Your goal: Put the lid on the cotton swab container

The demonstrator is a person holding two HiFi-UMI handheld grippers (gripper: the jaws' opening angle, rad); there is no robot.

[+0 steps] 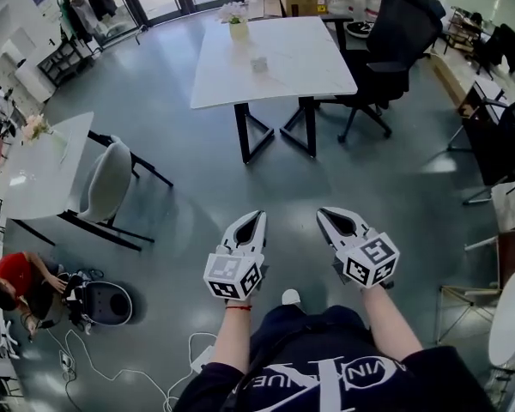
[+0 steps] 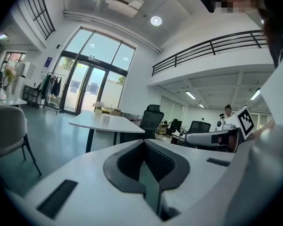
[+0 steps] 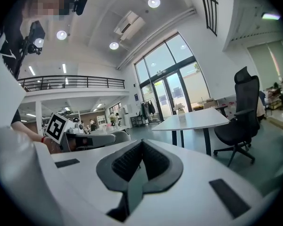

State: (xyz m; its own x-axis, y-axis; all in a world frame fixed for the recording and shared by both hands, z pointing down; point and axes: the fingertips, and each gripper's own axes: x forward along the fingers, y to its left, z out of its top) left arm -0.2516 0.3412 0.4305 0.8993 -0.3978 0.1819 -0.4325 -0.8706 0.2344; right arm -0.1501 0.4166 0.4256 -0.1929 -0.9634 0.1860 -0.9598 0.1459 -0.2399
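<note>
Left gripper (image 1: 258,216): your jaws together, empty.
Right gripper (image 1: 323,213): your jaws together, empty.
Your shirt print (image 1: 326,376): white letters, only partly legible.

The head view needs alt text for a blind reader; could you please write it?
A person holds a white left gripper and a white right gripper, both shut and empty, over a grey floor. A white rectangular table on black legs and a black office chair stand ahead.
</note>
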